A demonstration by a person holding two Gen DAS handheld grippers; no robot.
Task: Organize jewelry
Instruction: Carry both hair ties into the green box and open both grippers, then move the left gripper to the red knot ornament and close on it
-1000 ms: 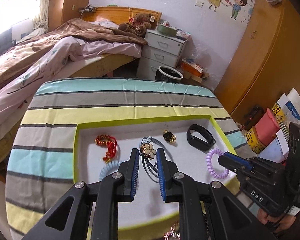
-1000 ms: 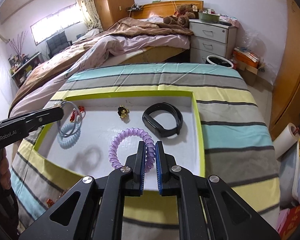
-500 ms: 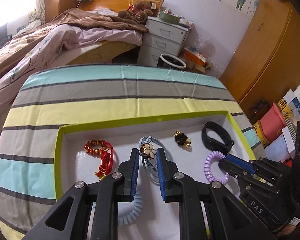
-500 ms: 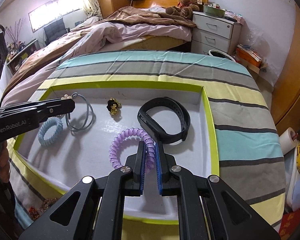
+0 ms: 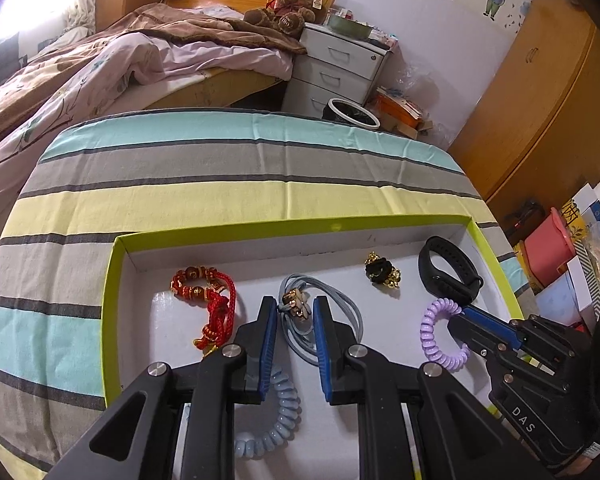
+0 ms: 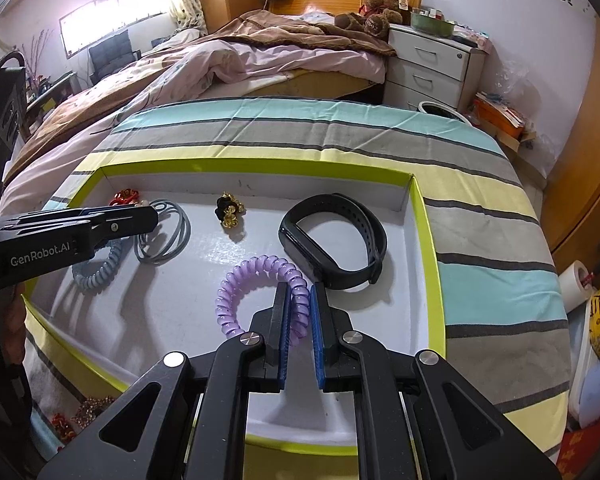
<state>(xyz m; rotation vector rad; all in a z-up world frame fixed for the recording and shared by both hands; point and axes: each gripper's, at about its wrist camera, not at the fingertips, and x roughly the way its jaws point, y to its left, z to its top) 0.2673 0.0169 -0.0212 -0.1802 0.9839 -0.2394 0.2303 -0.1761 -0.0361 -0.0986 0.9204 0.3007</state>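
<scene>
A white tray with a green rim (image 5: 112, 280) (image 6: 428, 240) lies on the striped table. My left gripper (image 5: 295, 308) has its jaws a little apart around the flower charm of a grey hair tie (image 5: 340, 304) (image 6: 164, 236), low over the tray floor. My right gripper (image 6: 299, 296) (image 5: 466, 314) is shut on a purple coil hair tie (image 6: 240, 288) (image 5: 430, 328), which rests on the tray. Also in the tray are a red bead bracelet (image 5: 204, 284), a blue coil tie (image 5: 276, 420) (image 6: 96, 272), a black and gold hair clip (image 5: 380, 272) (image 6: 228, 210) and a black watch band (image 5: 448, 272) (image 6: 340, 236).
More beads (image 6: 80, 412) lie outside the tray at the table's near left. A bed (image 5: 100, 60), a white nightstand (image 5: 336, 68) and a bin (image 5: 352, 114) stand beyond the table. Boxes and bags (image 5: 560, 248) sit on the floor to the right.
Both grippers have sunk lower into the tray. The left jaws have opened a little around the flower charm. The purple coil now rests on the tray beside the watch band.
</scene>
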